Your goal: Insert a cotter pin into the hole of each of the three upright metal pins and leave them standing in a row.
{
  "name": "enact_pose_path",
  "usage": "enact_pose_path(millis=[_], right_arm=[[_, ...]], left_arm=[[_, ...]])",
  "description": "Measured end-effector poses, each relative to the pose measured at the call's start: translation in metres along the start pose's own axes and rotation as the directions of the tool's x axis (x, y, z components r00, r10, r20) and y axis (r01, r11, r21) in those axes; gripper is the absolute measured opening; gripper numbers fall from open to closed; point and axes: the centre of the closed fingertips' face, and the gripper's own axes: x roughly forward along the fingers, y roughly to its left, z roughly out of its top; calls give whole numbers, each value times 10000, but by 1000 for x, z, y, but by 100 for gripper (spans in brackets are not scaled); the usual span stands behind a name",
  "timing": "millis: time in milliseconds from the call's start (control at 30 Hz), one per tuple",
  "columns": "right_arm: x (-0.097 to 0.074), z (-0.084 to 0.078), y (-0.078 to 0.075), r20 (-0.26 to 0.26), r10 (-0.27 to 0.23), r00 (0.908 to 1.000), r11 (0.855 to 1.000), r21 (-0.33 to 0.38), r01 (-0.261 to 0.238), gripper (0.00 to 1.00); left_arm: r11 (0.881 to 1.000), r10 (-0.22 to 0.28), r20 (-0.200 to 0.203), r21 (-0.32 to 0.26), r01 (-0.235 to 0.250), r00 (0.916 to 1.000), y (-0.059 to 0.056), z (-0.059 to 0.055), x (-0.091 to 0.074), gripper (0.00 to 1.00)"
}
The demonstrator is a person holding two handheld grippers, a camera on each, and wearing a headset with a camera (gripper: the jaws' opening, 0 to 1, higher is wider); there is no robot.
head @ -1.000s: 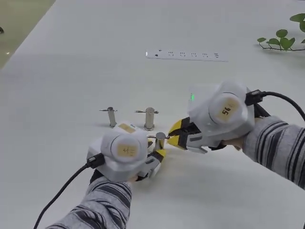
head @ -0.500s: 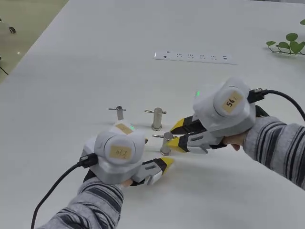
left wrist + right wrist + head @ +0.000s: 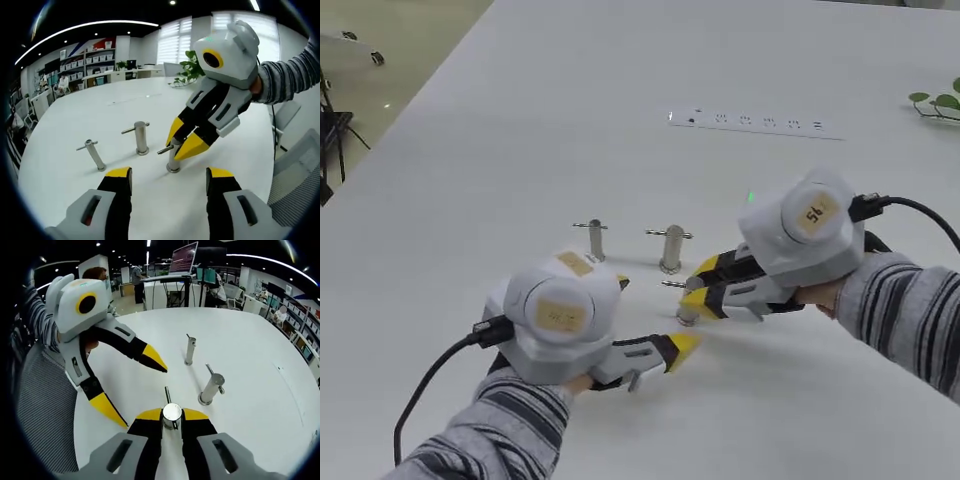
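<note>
Table (image 3: 520,150): bare white top under both grippers. The step, by my reading, is seating the last cotter pin, and it goes well only if the pin's foot stays flat on this surface, so any push should run level and along the hole's axis.
Right gripper (image 3: 184,140): jaws drawn in close on the head of the near pin, one on each side, and apparently pressing it. Grip should stay light and square, and the release should be slow and straight back so nothing tips.
Left gripper (image 3: 169,175): jaws spread wide, holding nothing and touching nothing. It is well placed to steady the pin's base if it rocks.
Near pin (image 3: 173,159): upright, clamped at the right gripper's tips, and just ahead of the left gripper's open jaws on their centre line.
Middle pin (image 3: 141,139): upright, farther ahead of the left gripper and a little to its left, clear of both grippers.
End pin (image 3: 93,155): upright, farther left again, in line with the other two.
Last cotter pin (image 3: 164,149): through the near pin's head, its free end sticking out on the side away from the right gripper. How fully it is home I cannot tell.
</note>
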Motion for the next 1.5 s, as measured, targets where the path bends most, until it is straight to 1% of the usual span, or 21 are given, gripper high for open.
enact_pose_path(millis=[167, 267, 400, 467, 667, 767, 867, 967, 1067, 1133, 1233, 1333, 1367, 1500], right_arm=[[-2, 0, -1, -28, -3, 10000, 10000, 95, 3, 8], [-7, -1, -10, 19, -171, 9999, 9997, 192, 171, 8], [-15, 1, -19, -23, -279, 9996, 9995, 151, 279, 8], [-18, -1, -25, -160, -391, 9991, 9992, 13, 392, 8], [-26, -9, -48, -372, -574, 9977, 9983, 88, 577, 8], [-29, -13, -54, -467, -644, 9968, 9979, 88, 649, 8], [-31, -17, -60, -598, -669, 9960, 9976, 126, 678, 8], [-32, -20, -64, -702, -656, 9954, 9977, 134, 667, 8], [-30, -23, -67, -795, -688, 9945, 9974, 179, 705, 8], [-30, -24, -69, -837, -719, 9939, 9972, 165, 736, 8], [-29, -25, -70, -828, -662, 9944, 9976, 172, 678, 8], [-26, -28, -73, -911, -563, 9942, 9983, 121, 577, 8], [-26, -26, -74, -804, -538, 9953, 9984, 140, 551, 8], [-27, -27, -74, -831, -446, 9955, 9987, 217, 465, 8]], left_arm=[[10000, 23, 12, 21, -23, 10000, 3, 0, -4, 63], [10000, -12, -26, 76, 12, 10000, 4, -1, -9, 67], [10000, 43, -7, 73, -43, 10000, 10, 0, -14, 70], [10000, 75, 41, 25, -75, 10000, 13, 1, -16, 71], [9995, 299, 239, -114, -297, 9993, 24, 8, -27, 74], [9992, 378, 334, -169, -373, 9987, 28, 10, -31, 74], [9987, 472, 350, -215, -465, 9983, 32, 10, -34, 74], [9981, 560, 367, -270, -550, 9978, 36, 10, -36, 74], [9962, 850, 340, -201, -843, 9958, 44, 8, -38, 75], [9951, 941, 307, -322, -931, 9951, 49, 7, -39, 75], [9937, 1050, 380, -422, -1034, 9937, 54, 8, -42, 75], [9932, 1093, 412, -452, -1075, 9932, 57, 8, -44, 75], [9932, 1093, 419, -461, -1073, 9931, 58, 9, -44, 75], [9928, 1106, 454, -509, -1083, 9928, 60, 9, -45, 74]])
